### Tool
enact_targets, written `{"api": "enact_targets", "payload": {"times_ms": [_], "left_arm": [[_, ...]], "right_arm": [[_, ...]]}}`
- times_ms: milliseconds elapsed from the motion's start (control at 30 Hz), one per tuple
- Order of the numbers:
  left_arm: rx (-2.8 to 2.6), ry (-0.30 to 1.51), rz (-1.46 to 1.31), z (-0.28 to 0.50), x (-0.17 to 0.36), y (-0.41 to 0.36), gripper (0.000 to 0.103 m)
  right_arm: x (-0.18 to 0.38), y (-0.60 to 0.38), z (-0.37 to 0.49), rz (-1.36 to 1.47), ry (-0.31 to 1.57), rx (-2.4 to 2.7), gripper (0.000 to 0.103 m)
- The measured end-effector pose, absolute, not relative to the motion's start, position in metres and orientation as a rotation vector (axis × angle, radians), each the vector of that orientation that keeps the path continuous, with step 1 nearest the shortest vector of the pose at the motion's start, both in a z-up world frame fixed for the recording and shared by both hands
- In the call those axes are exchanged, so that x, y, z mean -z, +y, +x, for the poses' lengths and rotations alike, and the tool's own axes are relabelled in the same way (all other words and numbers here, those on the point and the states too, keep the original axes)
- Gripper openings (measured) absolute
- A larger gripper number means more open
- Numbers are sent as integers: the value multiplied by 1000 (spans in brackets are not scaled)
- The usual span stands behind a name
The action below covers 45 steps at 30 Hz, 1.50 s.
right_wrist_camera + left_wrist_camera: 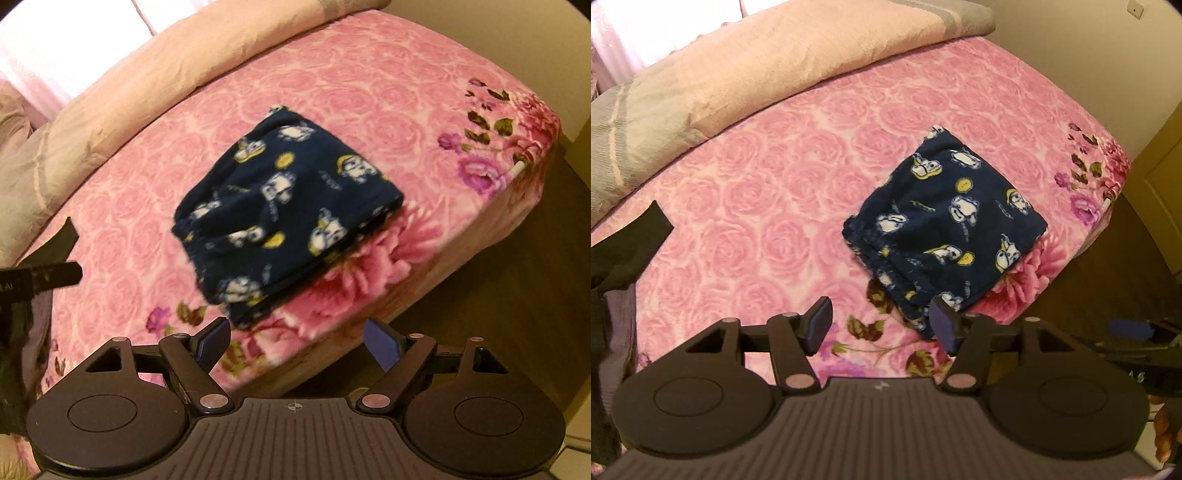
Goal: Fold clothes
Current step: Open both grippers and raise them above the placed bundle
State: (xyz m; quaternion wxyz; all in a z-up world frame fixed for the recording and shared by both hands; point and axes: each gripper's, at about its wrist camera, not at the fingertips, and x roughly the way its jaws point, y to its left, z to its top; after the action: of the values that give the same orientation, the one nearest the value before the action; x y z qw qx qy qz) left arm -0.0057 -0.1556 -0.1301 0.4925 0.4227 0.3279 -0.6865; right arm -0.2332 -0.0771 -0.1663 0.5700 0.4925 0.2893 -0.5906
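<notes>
Nearest, left claw (881, 325) has its jaws parted, nothing between them, hovering above the bed's near edge; its right finger overlaps the near corner of the folded garment (945, 225) in view, contact can't be told. Right claw (297, 345) is spread wider, empty, over the bed corner, blurred. Folded garment (288, 206), navy fleece with white cartoon figures and yellow dots, lies as a squarish stack on the pink rose blanket (757, 206) near the bed's flowered corner, apart from both claws; what kind of garment it is can't be made out. Dark cloth (624, 240) is cut off at the left edge, a greyish piece below it, both unclear. Farther back, a beige quilt (746, 70) lies along the bed's far side, partly washed out by window glare.
</notes>
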Motion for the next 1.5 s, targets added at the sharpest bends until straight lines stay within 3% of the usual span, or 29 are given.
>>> {"api": "enact_targets", "payload": {"times_ms": [633,1300,1500], "left_arm": [[1700,800,1013,-4,129,-142,57],[1467,980,838,-165,143,-207,60],[1309,1038,808,-169,155,-196,62]], "right_arm": [[160,-62,-223,1136,686,1430,82],[161,-191,-387,928,881,1194,82],[174,-210,-401,908,925,1067,82]]}}
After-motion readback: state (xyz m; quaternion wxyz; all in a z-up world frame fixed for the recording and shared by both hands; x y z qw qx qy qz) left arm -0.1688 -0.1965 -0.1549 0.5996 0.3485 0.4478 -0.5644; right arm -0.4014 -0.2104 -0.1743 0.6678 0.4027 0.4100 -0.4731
